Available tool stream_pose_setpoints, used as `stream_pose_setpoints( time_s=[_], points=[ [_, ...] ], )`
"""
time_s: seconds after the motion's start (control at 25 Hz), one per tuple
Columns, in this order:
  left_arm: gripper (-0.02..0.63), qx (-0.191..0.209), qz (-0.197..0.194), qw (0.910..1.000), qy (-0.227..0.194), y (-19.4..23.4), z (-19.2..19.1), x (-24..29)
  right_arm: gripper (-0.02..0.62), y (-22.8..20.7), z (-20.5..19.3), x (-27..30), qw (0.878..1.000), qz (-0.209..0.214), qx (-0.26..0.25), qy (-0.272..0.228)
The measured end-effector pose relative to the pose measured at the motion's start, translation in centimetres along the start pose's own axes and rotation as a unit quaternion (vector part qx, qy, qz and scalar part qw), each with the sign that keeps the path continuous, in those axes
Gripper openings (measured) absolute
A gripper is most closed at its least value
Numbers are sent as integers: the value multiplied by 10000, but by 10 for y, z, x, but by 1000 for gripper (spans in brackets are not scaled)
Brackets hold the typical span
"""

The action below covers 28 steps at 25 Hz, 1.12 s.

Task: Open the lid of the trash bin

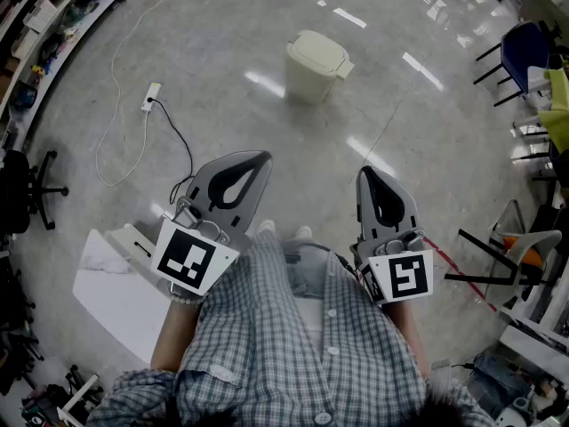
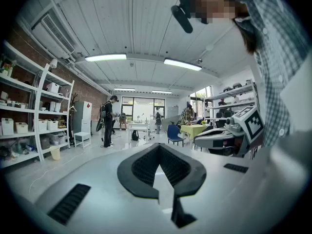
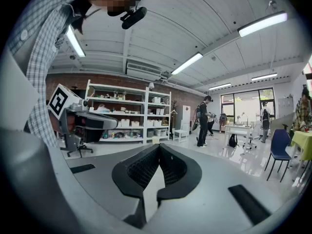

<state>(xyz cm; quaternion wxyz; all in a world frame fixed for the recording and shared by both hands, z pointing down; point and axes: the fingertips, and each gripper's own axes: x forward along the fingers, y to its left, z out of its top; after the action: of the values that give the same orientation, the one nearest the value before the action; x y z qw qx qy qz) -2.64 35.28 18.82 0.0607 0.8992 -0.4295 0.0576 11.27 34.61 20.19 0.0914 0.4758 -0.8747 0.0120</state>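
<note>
Both pressed together, empty: left claw (image 1: pixel 263 157), right claw (image 1: pixel 366 173); trash bin (image 1: pixel 316 65) well ahead, cable (image 1: pixel 176 133) leftward.

I can read no word, brand or number anywhere. The only print is a black-and-white square pattern on the left cube (image 1: pixel 188 258) of my left tongs (image 1: pixel 260 158) and the right cube (image 1: pixel 406 276) of my right tongs (image 1: pixel 368 173). Neither spells anything.
</note>
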Motion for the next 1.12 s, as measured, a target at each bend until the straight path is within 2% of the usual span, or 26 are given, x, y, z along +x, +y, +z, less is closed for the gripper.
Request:
stream_pose_setpoints(
  time_s=[0.32, 0.72, 0.88, 1.12],
  points=[
    [6, -16, -25, 10000, -16, 7, 0, -3, 18, 8, 4, 5, 9999, 50, 63, -73],
    [5, -28, -180, 9998, -57, 21, -2, -10, 18, 17, -1, 10, 9997, -192, 72, 144],
    [6, 2, -264, 9996, -99, 26, -2, -12, 18, 22, 5, 12, 9996, -272, 66, -22],
    [5, 12, -366, 9992, -160, 37, -3, -22, 18, 32, 4, 13, 9985, -546, 3, 96]
  ],
)
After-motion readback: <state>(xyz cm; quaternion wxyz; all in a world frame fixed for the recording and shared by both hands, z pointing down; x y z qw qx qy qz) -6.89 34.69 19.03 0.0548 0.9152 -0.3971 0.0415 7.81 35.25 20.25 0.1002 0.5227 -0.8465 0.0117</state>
